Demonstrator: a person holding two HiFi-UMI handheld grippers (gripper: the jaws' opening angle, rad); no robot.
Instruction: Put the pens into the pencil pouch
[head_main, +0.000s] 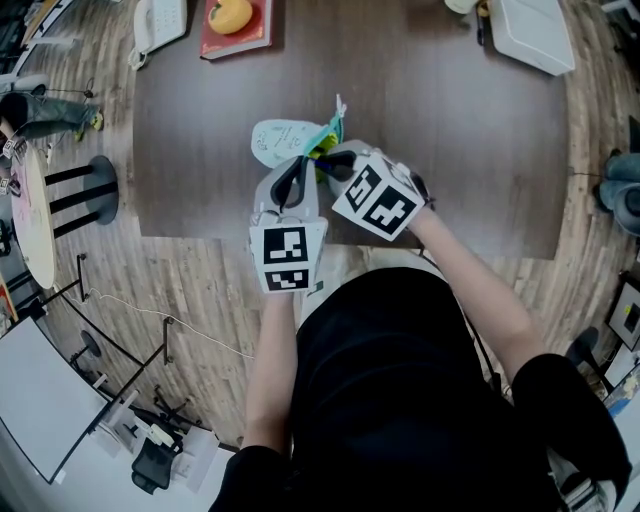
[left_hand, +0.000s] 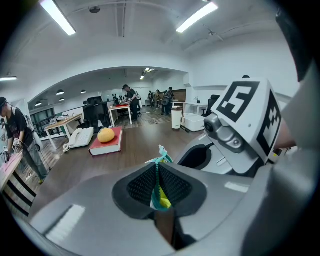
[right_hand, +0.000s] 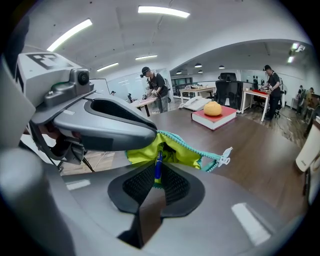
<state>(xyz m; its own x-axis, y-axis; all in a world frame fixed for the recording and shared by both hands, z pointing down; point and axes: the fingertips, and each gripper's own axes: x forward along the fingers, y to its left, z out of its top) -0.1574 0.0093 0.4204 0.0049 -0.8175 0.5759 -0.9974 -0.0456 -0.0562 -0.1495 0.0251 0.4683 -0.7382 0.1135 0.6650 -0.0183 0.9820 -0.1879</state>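
The left gripper (left_hand: 158, 186) is clenched on the pouch (left_hand: 163, 200). Its pads pinch the teal zip edge, and a sliver of yellow lining shows between them. In the head view the pouch sits over the near middle of the table (head_main: 450, 150), right at the tips of both grippers, which are side by side and almost touching.

The right gripper (right_hand: 158, 176) grasps a blue pen (right_hand: 158, 167) between its pads. The pen's far end points into the pouch's open mouth, against the lime lining (whether the tip is inside yet I cannot tell). The left gripper holds the mouth's upper edge just above the pen. The zip pull (right_hand: 226, 157) sticks out to the right of the mouth.

At the table's far end lies a red book (left_hand: 106, 144) with an orange fruit (left_hand: 105, 135) on top and a white phone (left_hand: 80, 137) beside it. People (right_hand: 156, 89) stand at desks farther back.
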